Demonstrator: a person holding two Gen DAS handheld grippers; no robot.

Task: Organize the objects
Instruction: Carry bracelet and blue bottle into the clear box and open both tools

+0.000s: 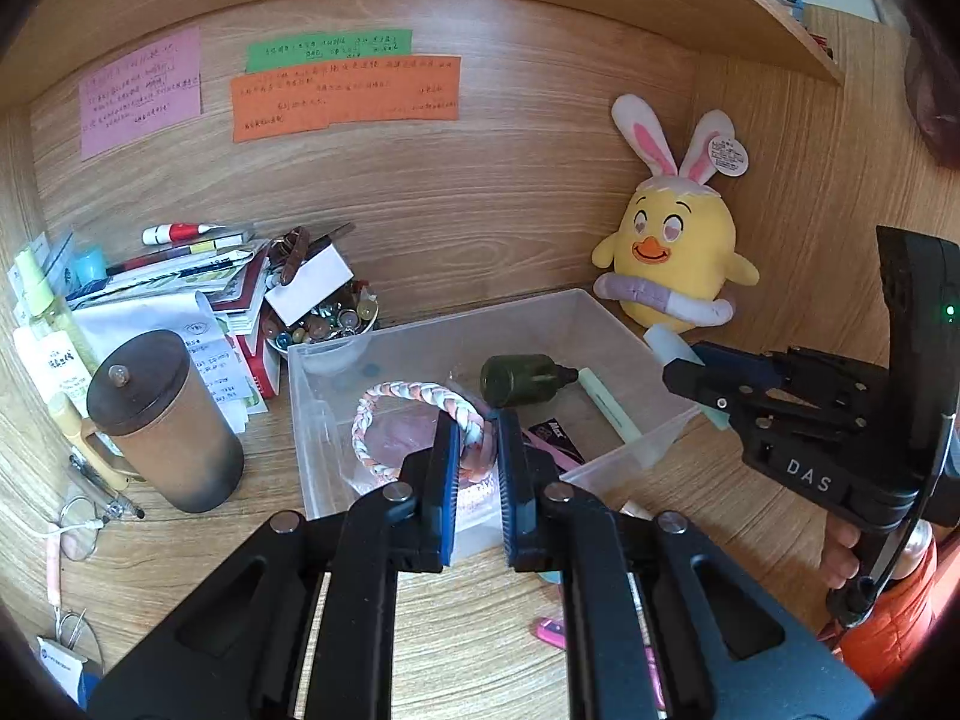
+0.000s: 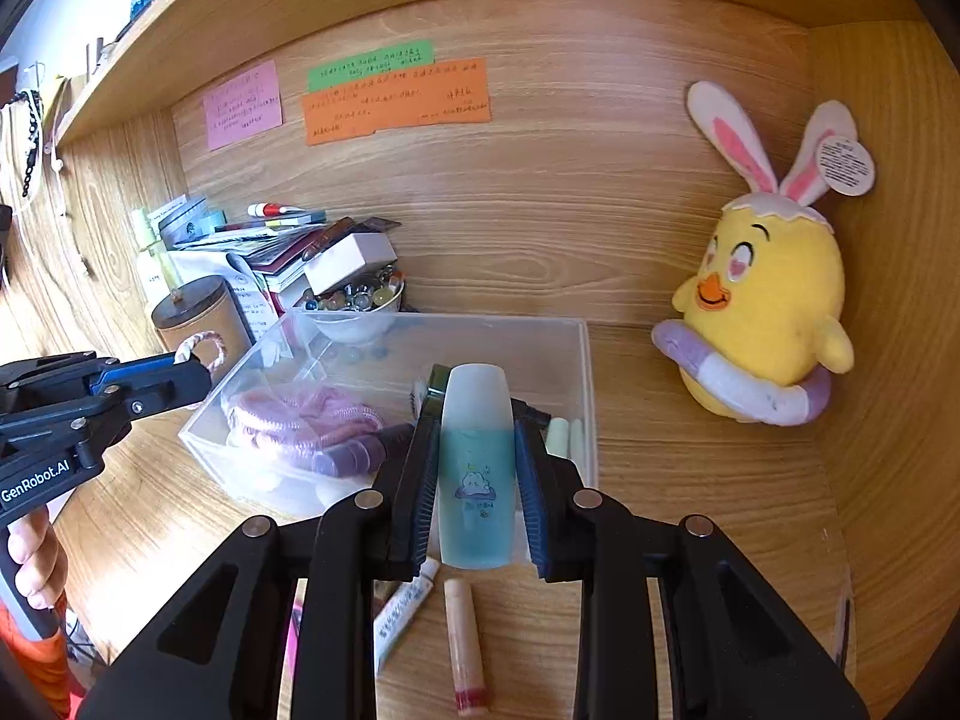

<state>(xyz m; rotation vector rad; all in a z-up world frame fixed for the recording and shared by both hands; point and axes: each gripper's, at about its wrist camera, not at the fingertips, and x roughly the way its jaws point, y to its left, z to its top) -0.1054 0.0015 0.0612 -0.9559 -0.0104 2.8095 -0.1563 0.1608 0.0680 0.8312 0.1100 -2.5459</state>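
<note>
Right wrist: claw [image 2: 474, 480] pads hide blue bottle [image 2: 477, 468] sides.

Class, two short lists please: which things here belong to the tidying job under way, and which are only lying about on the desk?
In the job:
- left gripper, shut on the braided rope ring
- right gripper, shut on the blue liquid bottle
- clear plastic bin

Lying about:
- chick plush toy
- lidded brown mug
- bowl of marbles
- sticky notes
</note>
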